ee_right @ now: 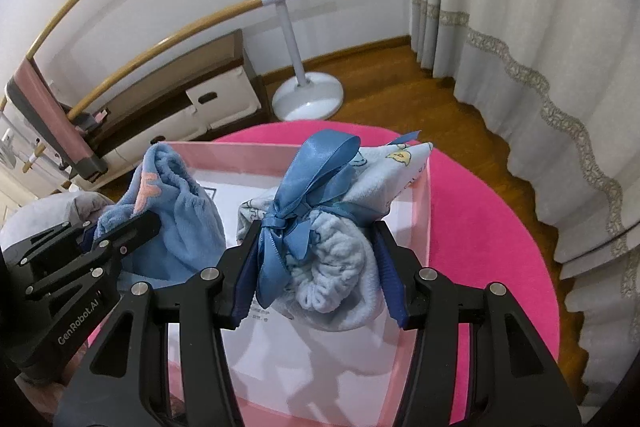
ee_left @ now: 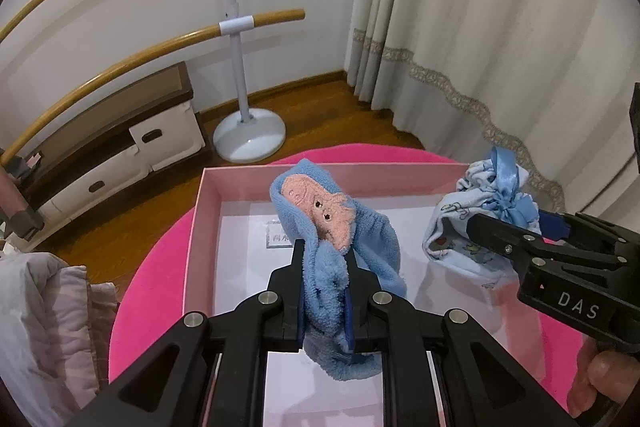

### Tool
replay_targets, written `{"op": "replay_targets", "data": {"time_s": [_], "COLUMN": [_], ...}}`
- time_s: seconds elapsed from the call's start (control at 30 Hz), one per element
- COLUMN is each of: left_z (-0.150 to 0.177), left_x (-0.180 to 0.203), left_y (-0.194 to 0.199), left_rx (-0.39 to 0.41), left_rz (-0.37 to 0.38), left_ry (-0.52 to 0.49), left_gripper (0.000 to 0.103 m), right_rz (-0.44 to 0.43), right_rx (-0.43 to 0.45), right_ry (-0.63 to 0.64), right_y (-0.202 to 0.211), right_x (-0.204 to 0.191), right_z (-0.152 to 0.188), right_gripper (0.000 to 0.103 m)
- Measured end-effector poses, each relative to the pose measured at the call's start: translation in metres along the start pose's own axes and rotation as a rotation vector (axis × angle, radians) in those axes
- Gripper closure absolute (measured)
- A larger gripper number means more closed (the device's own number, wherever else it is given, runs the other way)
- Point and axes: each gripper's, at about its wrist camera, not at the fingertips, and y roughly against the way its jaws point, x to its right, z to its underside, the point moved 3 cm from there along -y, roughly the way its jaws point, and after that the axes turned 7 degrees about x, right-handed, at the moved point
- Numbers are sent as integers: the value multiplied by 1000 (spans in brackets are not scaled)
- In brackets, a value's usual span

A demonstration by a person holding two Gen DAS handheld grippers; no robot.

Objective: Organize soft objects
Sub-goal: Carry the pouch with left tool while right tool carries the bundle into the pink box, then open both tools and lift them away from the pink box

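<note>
Pinching floppy blue terry cloth (ee_left: pixel 320 267) in my left gripper (ee_left: pixel 324 255), right gripper (ee_right: pixel 316 247) clamps the limp ribboned pouch (ee_right: pixel 340 259) over the pink box (ee_left: pixel 240 175); both sag, so grip bunched middles.

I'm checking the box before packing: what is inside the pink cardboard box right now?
On the white floor of the pink cardboard box only a small printed label shows. The held fluffy blue cloth and pale printed cloth hide part.

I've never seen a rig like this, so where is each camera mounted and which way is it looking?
Left wrist view: rides the left claw, looking along it at the fluffy blue towel it grips; a thumb shows.
Right wrist view: rides the right claw, facing its ribboned pale-blue bundle.
Shared: the pink box, both items and each other's claw.
</note>
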Motion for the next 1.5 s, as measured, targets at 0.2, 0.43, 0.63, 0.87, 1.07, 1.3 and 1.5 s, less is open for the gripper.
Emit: {"op": "replay_targets", "data": {"time_s": [0.2, 0.43, 0.63, 0.87, 1.07, 1.3, 1.5], "left_z": [-1, -7, -9, 40, 85, 144, 197], "left_x": [9, 8, 15, 8, 2, -3, -8], "left_y": [-20, -2, 28, 85, 135, 203, 237], "left_rx": [-17, 88, 167, 256, 329, 420, 449], "left_rz": [-36, -50, -85, -86, -84, -95, -129], "left_ry": [-22, 10, -8, -8, -7, 20, 52], "left_gripper": [45, 2, 0, 0, 0, 0, 0], "right_rz": [-12, 28, 24, 19, 29, 34, 31], "right_rx": [-27, 45, 129, 228, 317, 424, 471], "right_ry": [3, -28, -59, -68, -83, -66, -32], "right_y": [-15, 3, 37, 93, 151, 211, 237], "right_x": [-1, 7, 5, -12, -18, -25, -31], "right_z": [3, 2, 1, 13, 38, 67, 92], "right_gripper": [47, 0, 0, 0, 0, 0, 0]}}
